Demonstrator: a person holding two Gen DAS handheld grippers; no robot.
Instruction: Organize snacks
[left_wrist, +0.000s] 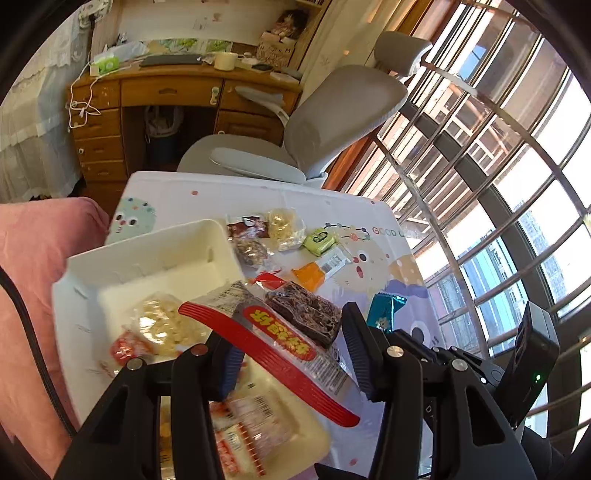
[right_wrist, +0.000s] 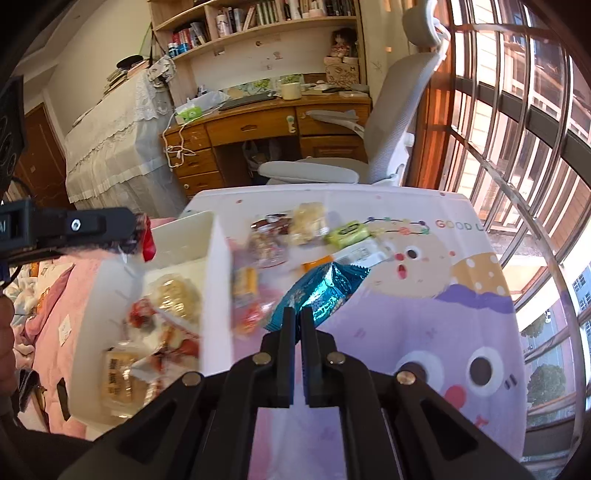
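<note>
The left gripper (left_wrist: 291, 347) is clenched on a long clear-wrapped dark snack bar with a red printed edge (left_wrist: 280, 343), which lies slantwise between the two ribbed blue pads, one end over the white rectangular plastic tray (left_wrist: 147, 251) and the other over the cartoon-printed white and purple tablecloth (left_wrist: 258, 192). The tray sits at the cloth's left edge and holds a pale puffed-rice cake in clear wrap (left_wrist: 162, 325) and several red-and-white packets (left_wrist: 125, 349).

The right gripper (right_wrist: 298, 321) is closed tight on the crimped lower edge of a shiny teal foil snack packet (right_wrist: 321, 291); the packet sticks out ahead of the fingertips, over the cloth just right of the tray's near wall.

Toward the far edge of the cloth lie a lime-green wrapped sweet (left_wrist: 320, 240), an orange packet (left_wrist: 310, 275) and other clear-wrapped snacks.
</note>
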